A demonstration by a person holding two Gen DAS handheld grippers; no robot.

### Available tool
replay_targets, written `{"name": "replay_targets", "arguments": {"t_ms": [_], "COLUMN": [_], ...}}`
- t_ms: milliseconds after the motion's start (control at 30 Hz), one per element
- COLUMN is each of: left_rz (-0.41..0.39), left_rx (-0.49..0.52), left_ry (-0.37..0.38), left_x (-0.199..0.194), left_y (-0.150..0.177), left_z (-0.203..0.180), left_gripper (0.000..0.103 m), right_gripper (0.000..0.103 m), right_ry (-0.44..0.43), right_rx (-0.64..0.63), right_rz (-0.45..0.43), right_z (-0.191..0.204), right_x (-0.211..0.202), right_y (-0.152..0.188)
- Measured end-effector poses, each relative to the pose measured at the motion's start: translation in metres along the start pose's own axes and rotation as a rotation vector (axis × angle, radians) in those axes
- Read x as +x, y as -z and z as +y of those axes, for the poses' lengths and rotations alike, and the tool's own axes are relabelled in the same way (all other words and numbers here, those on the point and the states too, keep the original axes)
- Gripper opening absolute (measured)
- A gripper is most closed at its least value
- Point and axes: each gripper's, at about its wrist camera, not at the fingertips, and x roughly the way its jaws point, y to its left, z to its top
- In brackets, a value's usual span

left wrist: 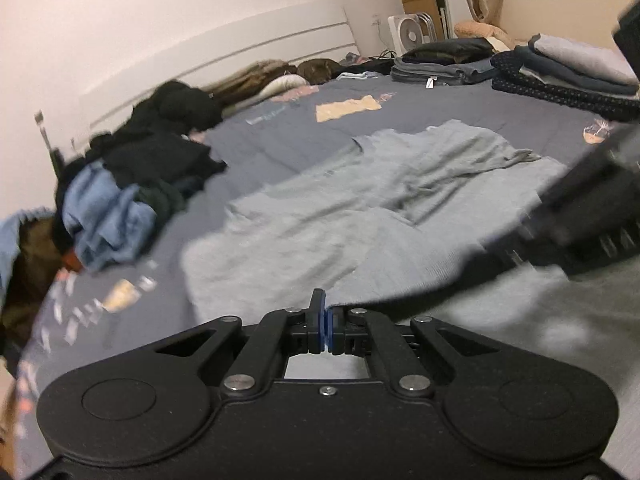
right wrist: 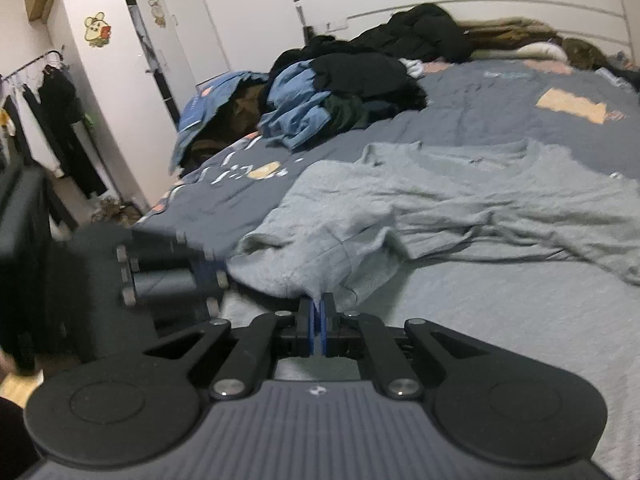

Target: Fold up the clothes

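- Nearest the lens, the left tool (left wrist: 325,322) is seen with its blue pads (left wrist: 319,320) brought together on the near edge of the grey garment (left wrist: 360,200); the cloth edge is pinched between them.
- Likewise, the right tool (right wrist: 319,322) is clamped on a raised fold of the same grey garment (right wrist: 440,208), a peak of fabric being drawn up at the fingertips.
- Spread and wrinkled, the grey garment is laid across the near half of the bed (left wrist: 280,136), on a dark grey-blue printed cover.
- An unfolded heap of black and blue clothes (left wrist: 132,184) is shown near the bed's left side, apart from the garment.
- Folded stacks (left wrist: 560,68) are placed at the far right corner.
- A white headboard (left wrist: 240,56) is set behind the bed.
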Motion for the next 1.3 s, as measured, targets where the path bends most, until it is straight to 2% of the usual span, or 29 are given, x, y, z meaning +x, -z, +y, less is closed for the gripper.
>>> {"name": "replay_targets", "arguments": {"t_ms": [100,200,267,400,467,600,633,733,833,867,933,1033,1067,1133,1200,1267,1300], "left_rz": [0.02,0.037,0.038,0.01,0.002,0.059,0.086,0.2,0.299,0.31,0.316,0.314,0.294,0.245,0.173,0.15,0.164], "left_rx": [0.16,0.258,0.307,0.355,0.377,0.424,0.419,0.406,0.424,0.423,0.388,0.215,0.111,-0.117,-0.295,-0.393,-0.404], "left_ry": [-0.016,-0.026,-0.042,-0.074,-0.087,-0.064,-0.057,-0.035,-0.033,-0.036,-0.026,-0.026,-0.012,0.076,0.163,0.216,0.209], "left_x": [-0.001,0.005,0.01,0.024,0.034,0.078,0.091,0.13,0.151,0.149,0.138,0.11,0.099,0.079,0.066,0.068,0.076], "left_y": [-0.009,-0.024,-0.037,-0.068,-0.083,-0.09,-0.086,-0.062,-0.032,-0.025,-0.015,-0.01,-0.011,-0.014,-0.014,-0.014,-0.011], "left_z": [0.013,0.027,0.04,0.069,0.082,0.096,0.099,0.103,0.106,0.11,0.123,0.155,0.167,0.184,0.188,0.184,0.179], "left_gripper": [0.001,0.001,0.001,0.001,0.001,0.001,0.001,0.006,0.006,0.008,0.011,0.013,0.014,0.014,0.014,0.015,0.02], "right_gripper": [0.003,0.003,0.003,0.002,0.002,0.003,0.004,0.005,0.007,0.007,0.007,0.007,0.007,0.007,0.007,0.007,0.007], "right_ry": [-0.062,-0.14,-0.178,-0.213,-0.211,-0.197,-0.193,-0.133,-0.049,-0.012,0.051,0.135,0.161,0.214,0.252,0.277,0.29], "right_rx": [0.029,0.088,0.125,0.121,0.101,0.14,0.165,0.193,0.127,0.103,0.09,0.098,0.105,0.126,0.15,0.158,0.153], "right_rz": [0.008,0.002,-0.007,-0.051,-0.047,-0.005,0.034,0.064,0.056,0.052,0.027,-0.03,-0.054,-0.1,-0.139,-0.147,-0.144], "right_z": [0.008,0.017,0.022,0.031,0.03,0.013,0.006,-0.013,-0.033,-0.04,-0.059,-0.091,-0.102,-0.122,-0.139,-0.152,-0.157], "right_x": [0.007,0.02,0.026,0.043,0.059,0.098,0.109,0.113,0.096,0.088,0.069,0.045,0.038,0.03,0.025,0.026,0.028], "right_y": [0.004,0.003,-0.004,-0.034,-0.049,-0.061,-0.06,-0.049,-0.038,-0.035,-0.033,-0.038,-0.041,-0.047,-0.052,-0.053,-0.054]}}
